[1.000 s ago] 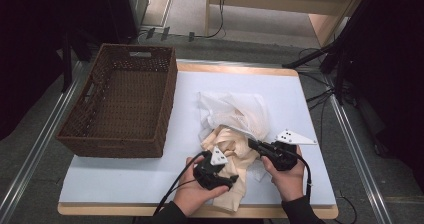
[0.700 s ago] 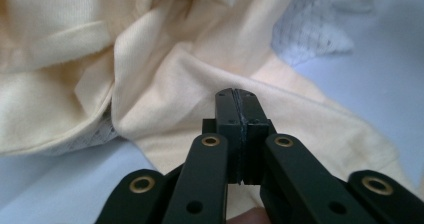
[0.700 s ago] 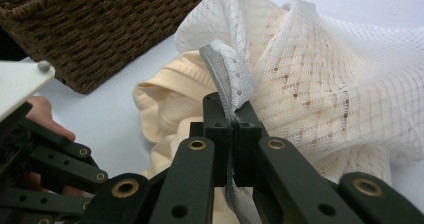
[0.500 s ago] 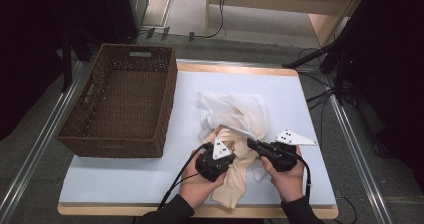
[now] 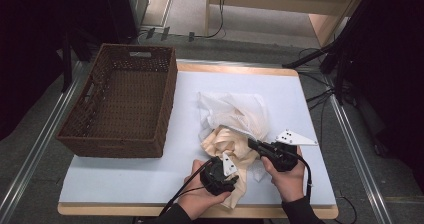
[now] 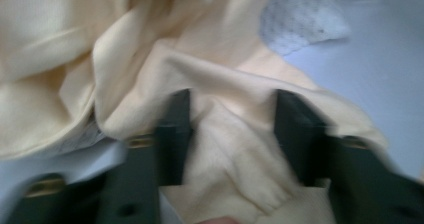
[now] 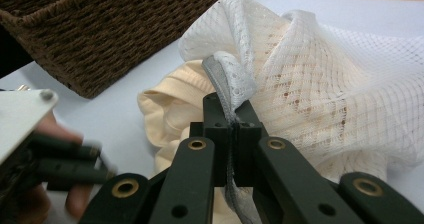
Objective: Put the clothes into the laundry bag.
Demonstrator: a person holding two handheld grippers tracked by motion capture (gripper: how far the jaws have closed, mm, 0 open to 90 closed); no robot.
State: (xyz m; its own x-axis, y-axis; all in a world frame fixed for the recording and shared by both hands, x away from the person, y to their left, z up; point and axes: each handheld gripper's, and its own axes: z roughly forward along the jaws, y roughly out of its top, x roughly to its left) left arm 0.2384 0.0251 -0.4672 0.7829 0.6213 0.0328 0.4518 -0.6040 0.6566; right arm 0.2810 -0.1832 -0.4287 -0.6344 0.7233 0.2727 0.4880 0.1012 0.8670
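Note:
A white mesh bag point(image 5: 235, 111) lies crumpled on the table, and a cream garment point(image 5: 225, 141) spills from it toward the person. My right gripper point(image 5: 251, 144) is shut on the bag's hemmed edge point(image 7: 227, 79), which is pinched flat between its pads point(image 7: 232, 116). My left gripper point(image 5: 234, 173) sits at the near end of the garment. Its jaws point(image 6: 232, 129) closed and have just been opening slightly. A thick fold of cream cloth point(image 6: 230, 149) is bunched between them and touches both pads. Mesh point(image 6: 300, 19) lies beyond.
A brown wicker basket point(image 5: 172, 84) stands on the left of the white table point(image 5: 190, 94), with nothing inside; its wall point(image 7: 100, 34) is also in the right gripper view. The blurred left gripper point(image 7: 65, 164) is at that view's left. Cables and furniture legs surround the table.
The left hand pushed into the cream garment, then drew back toward the person with cloth between its jaws. The right hand has held still on the mesh edge.

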